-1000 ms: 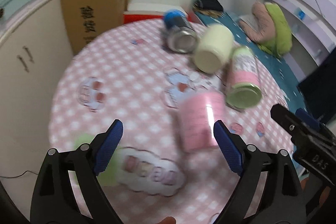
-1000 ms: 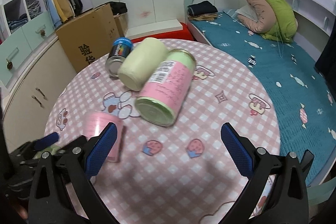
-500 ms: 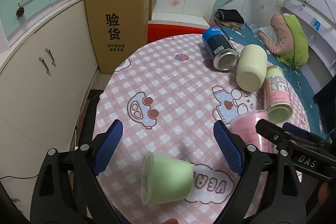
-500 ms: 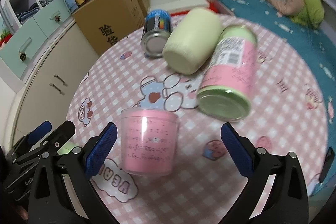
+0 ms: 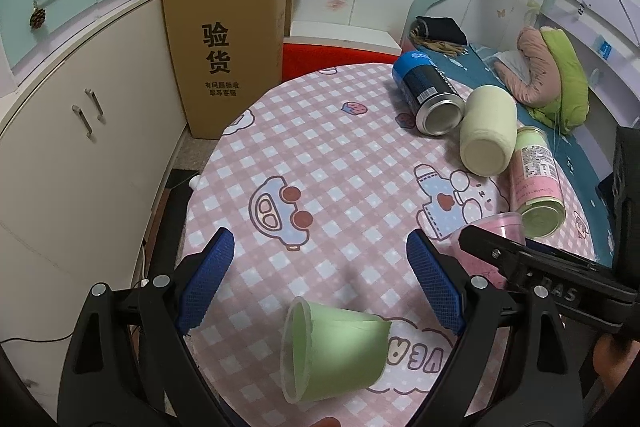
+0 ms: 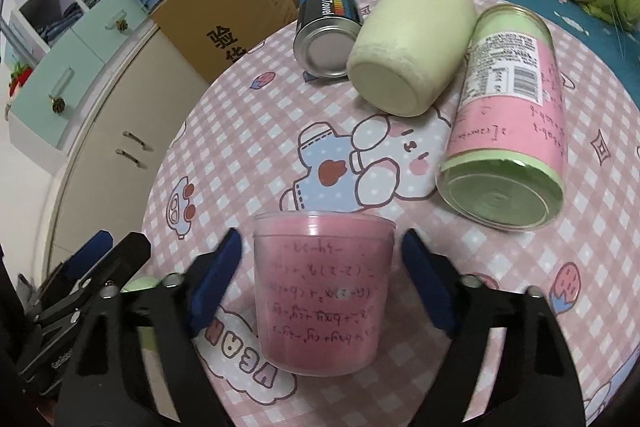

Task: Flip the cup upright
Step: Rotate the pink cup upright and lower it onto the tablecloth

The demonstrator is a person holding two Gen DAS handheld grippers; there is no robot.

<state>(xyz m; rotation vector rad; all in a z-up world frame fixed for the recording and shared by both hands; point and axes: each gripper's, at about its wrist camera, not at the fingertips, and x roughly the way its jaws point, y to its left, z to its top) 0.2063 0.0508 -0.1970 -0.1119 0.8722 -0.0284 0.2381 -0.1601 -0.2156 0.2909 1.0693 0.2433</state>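
Right gripper [image 6: 322,279] fingers straddle the translucent pink plastic cup [image 6: 320,301], apparently untouching; left gripper [image 5: 320,283] wide; cup likely light, flexible: grip mid-wall

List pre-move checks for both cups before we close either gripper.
1. Right gripper open: ok, gaps show on both sides of the pink cup.
2. Pink cup centred between the fingers: ok.
3. Pink cup right way up: cannot tell; it stands on end, handwriting reads upside down.
4. Green cup upright: not ok, it lies on its side, mouth toward the left.
5. Left gripper open, lined up with the green cup: ok, no contact.
6. Room around the pink cup: ok, the pink-labelled can lies apart from it.
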